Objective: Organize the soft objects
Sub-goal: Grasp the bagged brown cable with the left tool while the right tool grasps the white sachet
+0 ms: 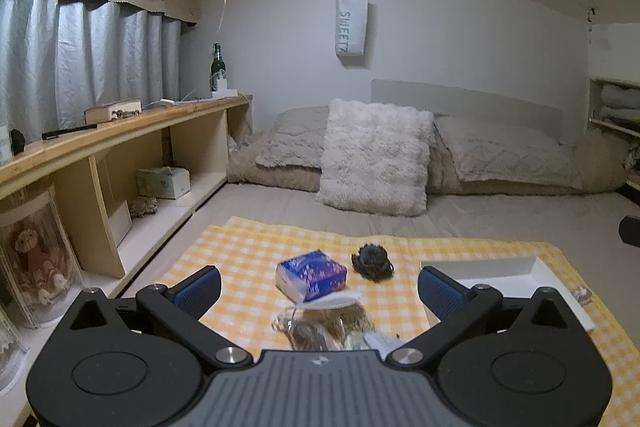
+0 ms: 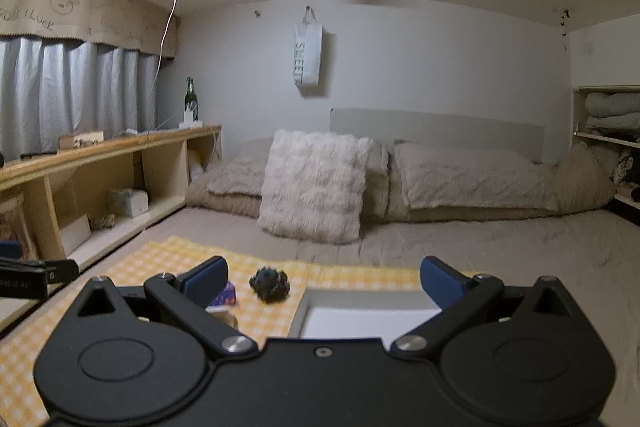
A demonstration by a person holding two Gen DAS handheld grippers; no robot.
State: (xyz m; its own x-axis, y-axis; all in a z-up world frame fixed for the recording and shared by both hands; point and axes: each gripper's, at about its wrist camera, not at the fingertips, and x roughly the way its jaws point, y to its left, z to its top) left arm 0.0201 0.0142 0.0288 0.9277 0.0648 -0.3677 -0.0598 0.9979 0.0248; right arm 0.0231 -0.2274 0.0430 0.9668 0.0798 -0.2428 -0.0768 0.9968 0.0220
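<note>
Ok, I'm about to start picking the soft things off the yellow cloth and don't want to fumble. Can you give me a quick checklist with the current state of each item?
1. Left claw open and empty: ok.
2. Right claw open and empty: ok.
3. White tray on the checkered cloth, with free space inside: ok for the part in view; its near end is hidden behind the claws.
4. Blue tissue pack lying free, apart from the dark fuzzy item: ok.
5. Crinkly clear wrapper right under the left claw, clear of other things: cannot tell, partly hidden.
6. Right claw lined up on an item: not ok, it faces the tray.
</note>
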